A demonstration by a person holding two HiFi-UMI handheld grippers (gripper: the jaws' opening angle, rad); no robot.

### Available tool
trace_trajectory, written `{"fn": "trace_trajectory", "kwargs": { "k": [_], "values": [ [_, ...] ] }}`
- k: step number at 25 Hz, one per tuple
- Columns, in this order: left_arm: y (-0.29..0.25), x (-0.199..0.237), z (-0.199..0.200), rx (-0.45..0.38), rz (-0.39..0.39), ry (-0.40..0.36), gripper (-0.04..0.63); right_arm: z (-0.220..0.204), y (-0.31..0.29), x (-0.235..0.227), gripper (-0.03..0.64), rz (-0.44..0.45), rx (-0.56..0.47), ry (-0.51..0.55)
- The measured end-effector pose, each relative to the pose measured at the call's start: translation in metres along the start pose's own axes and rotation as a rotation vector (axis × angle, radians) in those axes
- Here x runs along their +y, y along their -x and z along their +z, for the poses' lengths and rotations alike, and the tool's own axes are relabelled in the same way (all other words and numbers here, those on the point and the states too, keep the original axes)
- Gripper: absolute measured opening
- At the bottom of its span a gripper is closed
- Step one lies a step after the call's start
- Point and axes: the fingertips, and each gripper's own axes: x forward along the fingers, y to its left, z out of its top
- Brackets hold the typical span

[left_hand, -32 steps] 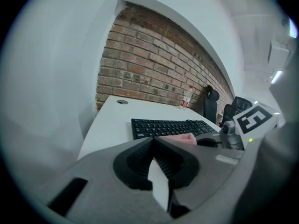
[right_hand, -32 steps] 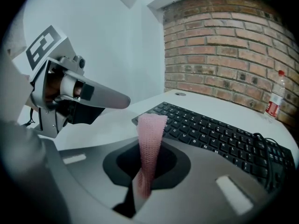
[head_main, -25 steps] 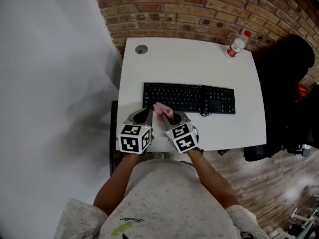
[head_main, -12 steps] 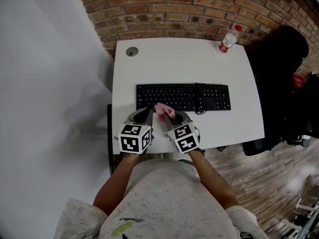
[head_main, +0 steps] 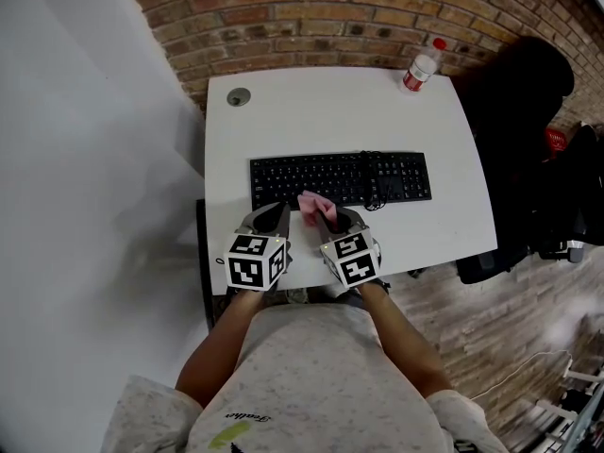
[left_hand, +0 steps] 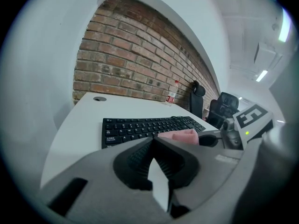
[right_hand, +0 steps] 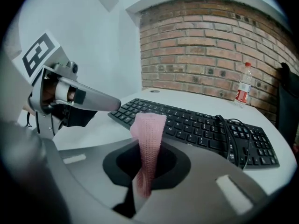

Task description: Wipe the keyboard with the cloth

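Observation:
A black keyboard (head_main: 340, 178) lies across the middle of the white desk (head_main: 330, 111), its cable coiled over its right part. My right gripper (head_main: 325, 217) is shut on a pink cloth (head_main: 312, 206), which sticks up from the jaws just in front of the keyboard's left half; the same cloth (right_hand: 147, 143) stands pinched between the jaws in the right gripper view. My left gripper (head_main: 275, 216) is beside it on the left, shut with nothing in it, near the keyboard's front left corner (left_hand: 114, 136).
A plastic water bottle (head_main: 419, 66) with a red cap stands at the desk's far right corner. A round cable grommet (head_main: 238, 96) is at the far left. A brick wall runs behind the desk. A black office chair (head_main: 528, 149) stands to the right.
The two grippers stay side by side at the desk's front edge with the cloth held. The head view has shifted, so the desk and keyboard sit further left in the picture.

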Motion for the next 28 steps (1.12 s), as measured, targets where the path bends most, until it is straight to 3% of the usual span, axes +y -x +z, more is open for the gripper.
{"fn": "trace_trajectory", "kwargs": {
  "k": [28],
  "values": [
    [-0.023,-0.046,-0.003,0.034,-0.081,-0.038,-0.006,-0.03,0.043,-0.069,0.023,-0.155,-0.002,-0.14]
  ]
}}
